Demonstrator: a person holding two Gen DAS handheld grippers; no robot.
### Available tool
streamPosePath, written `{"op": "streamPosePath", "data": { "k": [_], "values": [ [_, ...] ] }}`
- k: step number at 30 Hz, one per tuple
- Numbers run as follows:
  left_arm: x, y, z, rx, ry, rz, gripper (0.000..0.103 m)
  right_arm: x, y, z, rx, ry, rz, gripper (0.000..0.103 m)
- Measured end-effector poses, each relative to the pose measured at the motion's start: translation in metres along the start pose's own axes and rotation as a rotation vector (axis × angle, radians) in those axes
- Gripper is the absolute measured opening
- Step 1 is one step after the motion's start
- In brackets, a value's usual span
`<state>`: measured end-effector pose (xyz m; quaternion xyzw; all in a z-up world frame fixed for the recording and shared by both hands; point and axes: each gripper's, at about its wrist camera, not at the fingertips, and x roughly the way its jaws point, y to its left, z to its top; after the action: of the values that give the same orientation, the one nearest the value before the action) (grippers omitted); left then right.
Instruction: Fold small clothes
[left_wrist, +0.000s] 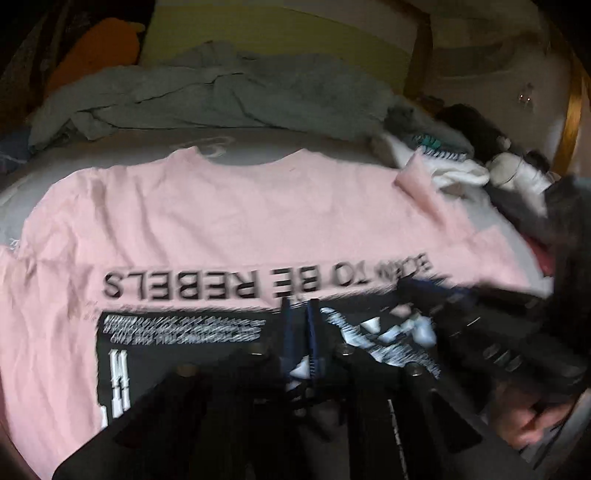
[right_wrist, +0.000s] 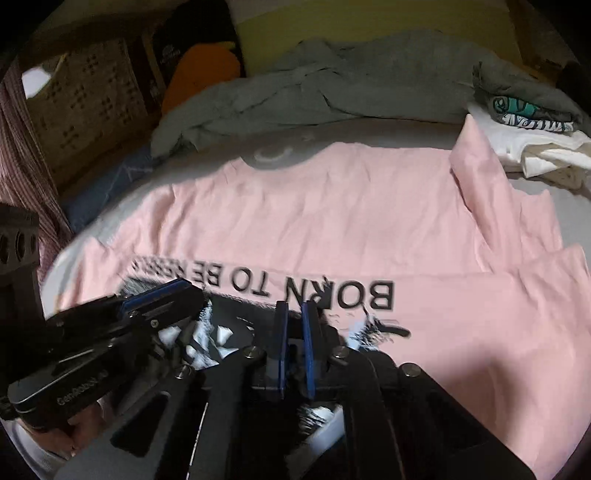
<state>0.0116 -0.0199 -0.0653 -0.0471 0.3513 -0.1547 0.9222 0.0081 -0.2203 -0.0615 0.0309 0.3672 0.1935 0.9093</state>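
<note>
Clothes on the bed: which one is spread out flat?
The pink T-shirt printed "BORN TO BE REBELS". The grey garment behind it is crumpled, and the white one is bunched at the side.

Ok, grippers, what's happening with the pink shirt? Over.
Left gripper, right gripper: both shut, empty. Pink printed cotton T-shirt spread flat, unfolded. Folded clothes beside its sleeve.

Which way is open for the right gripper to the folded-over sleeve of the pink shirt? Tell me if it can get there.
Probably yes. The right gripper sits shut over the print, and only flat pink shirt lies between it and the folded sleeve; the left gripper is on the other side.
</note>
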Motion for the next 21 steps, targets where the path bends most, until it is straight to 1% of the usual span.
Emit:
{"op": "streamPosePath", "data": {
  "k": [1, 3, 5, 6, 7, 9, 11, 13, 14, 15, 17, 18, 20, 21],
  "values": [
    [-0.003, 0.003, -0.002, -0.013, -0.008, -0.006, 0.004, -0.001, -0.002, -0.001, -0.023, -0.005, -0.023, 0.003],
    [-0.013, 0.014, -0.003, -0.042, -0.027, 0.007, 0.003, -0.009, -0.011, -0.005, -0.035, -0.028, -0.111, 0.002],
    [-0.024, 0.024, -0.006, -0.048, -0.036, 0.034, 0.003, -0.017, -0.026, -0.009, -0.026, -0.043, -0.211, 0.002],
    [-0.029, 0.029, -0.007, -0.054, -0.034, 0.033, 0.003, -0.023, -0.032, -0.01, -0.011, -0.048, -0.241, 0.002],
    [-0.037, 0.031, -0.009, -0.059, -0.037, 0.025, 0.003, -0.03, -0.04, -0.009, 0.014, -0.051, -0.244, 0.002],
    [-0.05, 0.031, -0.015, -0.056, -0.046, 0.01, 0.003, -0.048, -0.047, -0.011, 0.065, -0.072, -0.173, 0.002],
    [-0.059, 0.022, -0.023, -0.039, -0.048, -0.003, 0.003, -0.061, -0.043, -0.017, 0.088, -0.088, -0.089, 0.002],
    [-0.064, 0.012, -0.033, -0.03, -0.045, -0.027, 0.003, -0.07, -0.032, -0.026, 0.094, -0.085, -0.004, 0.002],
    [-0.064, 0.009, -0.038, -0.027, -0.032, -0.017, 0.003, -0.07, -0.025, -0.03, 0.087, -0.076, 0.02, 0.002],
    [-0.063, 0.005, -0.044, -0.025, -0.016, 0.009, 0.003, -0.068, -0.017, -0.035, 0.077, -0.061, 0.019, 0.002],
    [-0.065, 0.004, -0.055, -0.034, -0.02, 0.04, 0.003, -0.059, -0.006, -0.048, 0.053, -0.014, -0.032, 0.002],
    [-0.068, 0.004, -0.057, -0.038, -0.025, 0.053, 0.003, -0.056, -0.005, -0.053, 0.052, -0.007, -0.057, 0.002],
    [-0.075, 0.006, -0.06, -0.04, -0.041, 0.096, 0.003, -0.062, -0.009, -0.059, 0.064, -0.027, -0.083, 0.001],
    [-0.077, 0.008, -0.062, -0.044, -0.048, 0.121, 0.003, -0.067, -0.012, -0.059, 0.069, -0.039, -0.133, 0.001]
  ]
}}
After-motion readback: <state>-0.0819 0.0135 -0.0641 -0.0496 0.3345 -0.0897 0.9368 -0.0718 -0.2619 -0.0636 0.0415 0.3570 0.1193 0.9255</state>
